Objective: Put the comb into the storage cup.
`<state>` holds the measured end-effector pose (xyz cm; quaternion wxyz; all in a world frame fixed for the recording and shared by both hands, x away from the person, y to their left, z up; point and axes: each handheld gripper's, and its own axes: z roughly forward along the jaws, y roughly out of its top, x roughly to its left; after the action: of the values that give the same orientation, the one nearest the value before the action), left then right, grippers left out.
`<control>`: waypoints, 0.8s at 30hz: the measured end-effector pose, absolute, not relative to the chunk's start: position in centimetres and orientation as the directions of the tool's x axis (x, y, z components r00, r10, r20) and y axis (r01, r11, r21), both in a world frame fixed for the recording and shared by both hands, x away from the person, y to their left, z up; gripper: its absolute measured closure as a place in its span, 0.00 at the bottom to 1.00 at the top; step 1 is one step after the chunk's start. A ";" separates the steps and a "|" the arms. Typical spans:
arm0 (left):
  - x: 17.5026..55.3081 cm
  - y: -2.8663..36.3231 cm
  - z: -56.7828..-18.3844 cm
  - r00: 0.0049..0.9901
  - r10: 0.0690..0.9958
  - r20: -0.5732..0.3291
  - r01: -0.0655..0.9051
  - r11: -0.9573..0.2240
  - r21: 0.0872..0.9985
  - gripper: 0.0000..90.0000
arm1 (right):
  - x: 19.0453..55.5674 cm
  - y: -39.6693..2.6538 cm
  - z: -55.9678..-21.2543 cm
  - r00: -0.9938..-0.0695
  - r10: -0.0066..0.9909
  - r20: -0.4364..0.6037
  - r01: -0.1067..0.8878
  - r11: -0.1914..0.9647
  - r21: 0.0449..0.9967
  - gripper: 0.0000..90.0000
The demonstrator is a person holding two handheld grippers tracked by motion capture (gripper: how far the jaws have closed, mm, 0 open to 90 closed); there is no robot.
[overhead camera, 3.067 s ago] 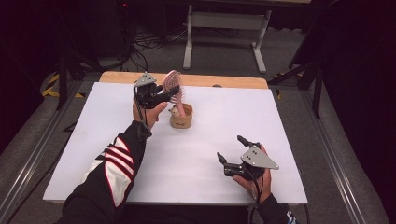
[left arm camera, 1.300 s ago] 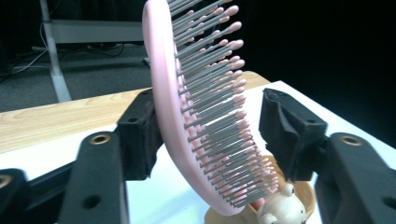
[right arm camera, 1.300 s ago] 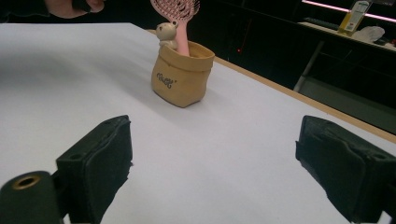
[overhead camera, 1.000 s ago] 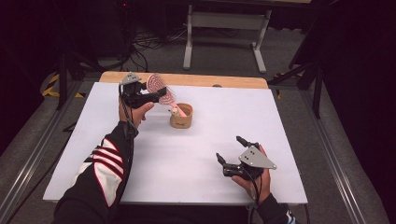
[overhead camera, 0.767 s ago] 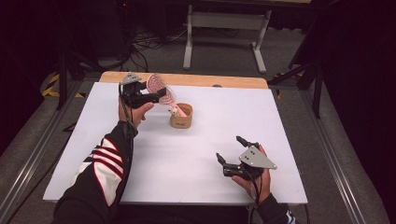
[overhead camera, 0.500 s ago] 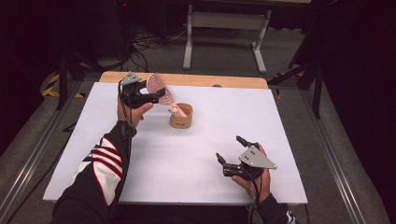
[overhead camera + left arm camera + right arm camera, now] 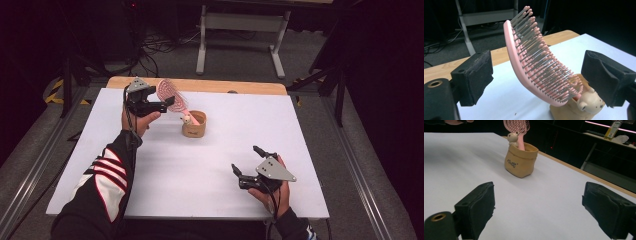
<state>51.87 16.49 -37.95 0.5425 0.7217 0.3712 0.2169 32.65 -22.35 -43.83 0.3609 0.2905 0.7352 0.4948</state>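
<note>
Hairbrush just let go, leaning in a small pot

The left gripper point(image 7: 159, 106) jaws have just been opening wide around the pink hairbrush point(image 7: 536, 65), untouching; its lean could tip the tan pot point(image 7: 194, 125). The right gripper point(image 7: 247, 165) rests open, empty.

You can see a short dark script word printed on the front of the tan holder point(image 7: 521, 162), but its curly letters are too small for you to read. The bottle on the far shelf point(image 7: 612, 128) carries a label you can't make out either.
</note>
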 end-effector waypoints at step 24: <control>48.8 17.6 -40.3 0.644 0.763 0.048 0.212 -0.239 0.948 0.12 | 32.7 -22.1 -44.0 -0.557 0.792 -0.250 0.078 0.350 0.934 0.12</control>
<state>48.79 17.62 -40.26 0.5218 0.7414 0.3289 0.2642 32.69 -22.13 -44.02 0.3663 0.2956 0.7353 0.4876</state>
